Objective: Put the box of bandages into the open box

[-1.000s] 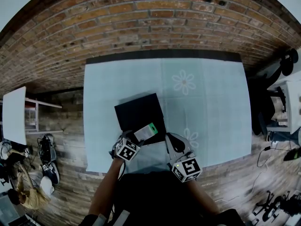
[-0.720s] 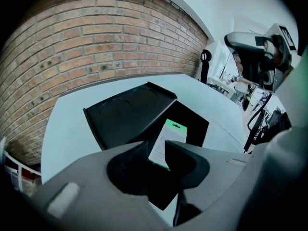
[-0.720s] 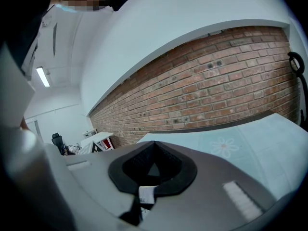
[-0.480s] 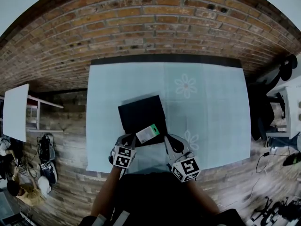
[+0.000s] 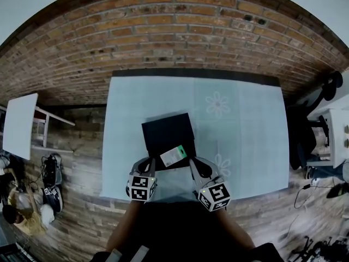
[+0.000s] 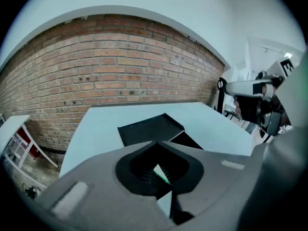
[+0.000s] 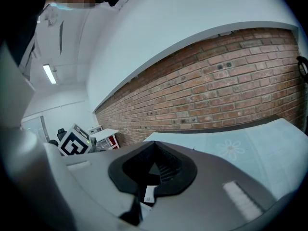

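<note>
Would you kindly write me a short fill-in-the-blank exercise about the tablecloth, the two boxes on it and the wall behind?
1. The wall in the background is built of red-brown ____.
2. The pale blue tablecloth is printed with white ____.
3. The open square box on the cloth is ____ in colour.
4. The small white bandage box lying at its near edge has one ____ end.
Missing words: bricks; flowers; black; green.

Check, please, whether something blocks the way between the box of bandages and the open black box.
Nothing visible stands between them. The box of bandages lies over the near part of the open black box, right at its opening. Whether it rests fully inside or leans on the near edge cannot be told from the head view.
</note>
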Tool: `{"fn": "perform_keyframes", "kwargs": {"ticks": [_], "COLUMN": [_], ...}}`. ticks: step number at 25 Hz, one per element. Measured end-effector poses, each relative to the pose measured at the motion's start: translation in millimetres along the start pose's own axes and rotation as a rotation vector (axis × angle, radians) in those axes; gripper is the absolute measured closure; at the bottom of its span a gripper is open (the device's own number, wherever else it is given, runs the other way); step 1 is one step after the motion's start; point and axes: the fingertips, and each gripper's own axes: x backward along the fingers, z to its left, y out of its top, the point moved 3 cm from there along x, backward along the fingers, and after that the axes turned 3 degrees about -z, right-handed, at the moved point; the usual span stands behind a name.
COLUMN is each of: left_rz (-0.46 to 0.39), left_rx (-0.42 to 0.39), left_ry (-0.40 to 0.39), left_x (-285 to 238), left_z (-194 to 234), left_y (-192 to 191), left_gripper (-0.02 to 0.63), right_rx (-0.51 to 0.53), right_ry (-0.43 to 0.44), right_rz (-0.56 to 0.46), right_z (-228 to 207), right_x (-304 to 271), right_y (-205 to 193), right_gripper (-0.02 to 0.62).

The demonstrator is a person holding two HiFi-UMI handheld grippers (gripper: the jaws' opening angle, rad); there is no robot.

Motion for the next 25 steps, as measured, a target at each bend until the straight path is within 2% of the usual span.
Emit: {"fn": "perform_keyframes", "kwargs": {"ticks": [6, 10, 12, 15, 20, 25], "left_rz": [-0.166, -0.421, -0.498, -0.539, -0.533, -0.519], "left_rx": [-0.001, -0.047, -0.060, -0.062, -0.095, -0.080], "left_ry": [0.029, 0.074, 0.082, 0.096, 0.083, 0.070], "left_x": [32.8, 73.3, 88.4, 101.5, 99.0, 94.9], "left_z": [-2.1, -4.8, -8.7, -14.8, -23.3, -21.9], "left_y": [39.8, 76.6, 86.2, 87.5, 81.5, 80.3], "left_gripper": [0.600, 0.600, 0.600, 0.600, 0.600, 0.600], "right_rx": [0.011, 0.019, 0.027, 0.027, 0.032, 0.045], "right_ry": [-0.001, -0.003, -0.011, -0.021, -0.026, -0.019], "right_rz": [-0.038, -0.055, -0.061, -0.062, -0.072, -0.083], "right_z": [10.3, 18.9, 21.2, 24.2, 26.1, 29.9], "right_x": [4.0, 7.7, 9.6, 12.3, 14.9, 17.6], "right_y": [5.7, 7.6, 8.4, 6.7, 8.0, 12.3], "right_gripper": [0.594, 0.594, 0.594, 0.594, 0.594, 0.595]}}
